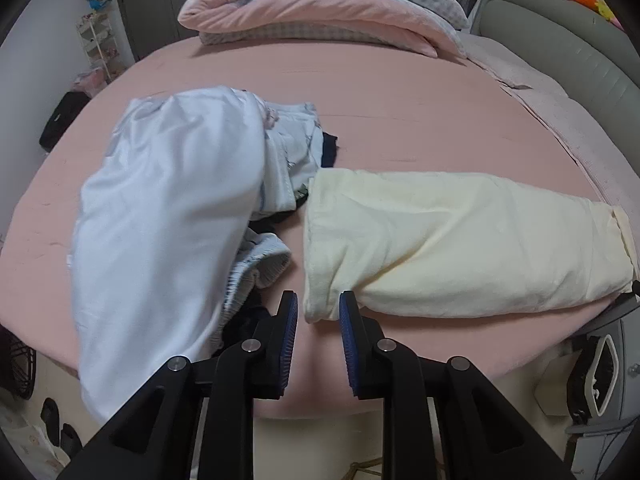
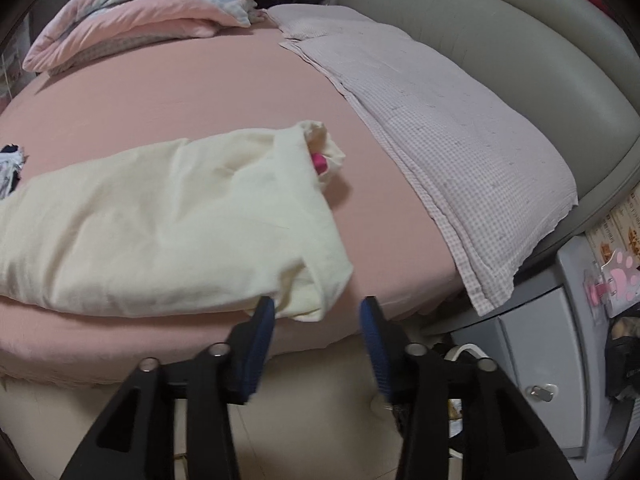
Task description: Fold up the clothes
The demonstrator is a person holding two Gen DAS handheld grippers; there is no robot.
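Both grippers, left gripper (image 1: 318, 304) and right gripper (image 2: 318, 312), hang empty, jaws parted, over the cream garment's (image 1: 460, 240) near edge.
It lies folded on the bed (image 1: 400, 128); the heap of clothes (image 1: 172, 208) at left is unfolded.

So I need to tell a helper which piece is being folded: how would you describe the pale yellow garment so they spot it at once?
Start at the pink bed and look to its near edge. There the pale yellow garment lies flat in a long folded strip, right of the heap of white and printed clothes. It is the only cream-yellow piece, smooth and stretched out rather than bunched.
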